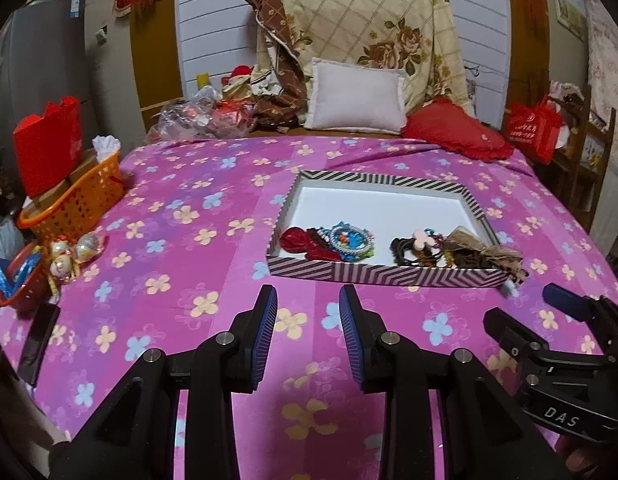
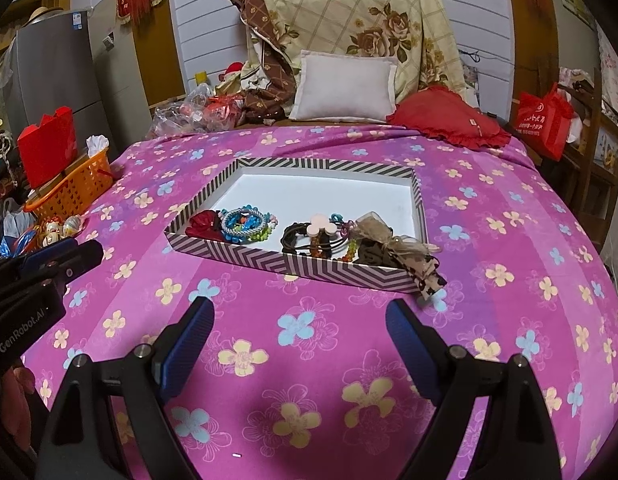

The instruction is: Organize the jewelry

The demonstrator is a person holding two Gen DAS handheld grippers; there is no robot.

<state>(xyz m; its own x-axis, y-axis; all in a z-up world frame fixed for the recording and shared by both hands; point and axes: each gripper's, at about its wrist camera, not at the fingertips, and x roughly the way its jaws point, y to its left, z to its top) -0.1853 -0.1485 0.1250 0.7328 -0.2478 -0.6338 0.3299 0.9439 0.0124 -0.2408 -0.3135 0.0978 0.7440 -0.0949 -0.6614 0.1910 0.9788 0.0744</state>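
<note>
Two grippers hover over a bed spread with a pink flowered cover (image 2: 309,340), and neither holds anything. Your left gripper (image 1: 308,308) has its blue-padded fingers (image 1: 269,312) moderately apart with only bedcover showing between them. Your right gripper (image 2: 299,320) has its fingers (image 2: 201,316) spread wider, also around bare cover.

Ahead of both sits the tray (image 2: 309,266), shallow, white inside, with black-and-white chevron walls. It lies flat on the bed, well apart from either pair of fingertips. All the jewelry is crowded along the tray's near wall, and the far half of the white floor is bare. On the left lie a dark red piece (image 2: 205,222) and a blue beaded bracelet (image 2: 245,220), touching each other. On the right lies a tangle: dark hair ties (image 2: 299,240) with a pale pink flower-shaped piece (image 2: 321,230), small coloured beads, and a gauzy beige ribbon bow (image 2: 389,240) whose tail hangs out over the tray's near right corner onto the cover.

Judging from this layout, the step in hand looks like reaching in for one piece. Pick an item at the edge of a cluster, not the middle of the tangle, since the ties and beads appear interlinked and would likely drag neighbours along. The bow's overhanging tail sits nearest your right fingers and looks easiest to pinch. Come down over the wall rather than pushing it, as the light tray may slide.
</note>
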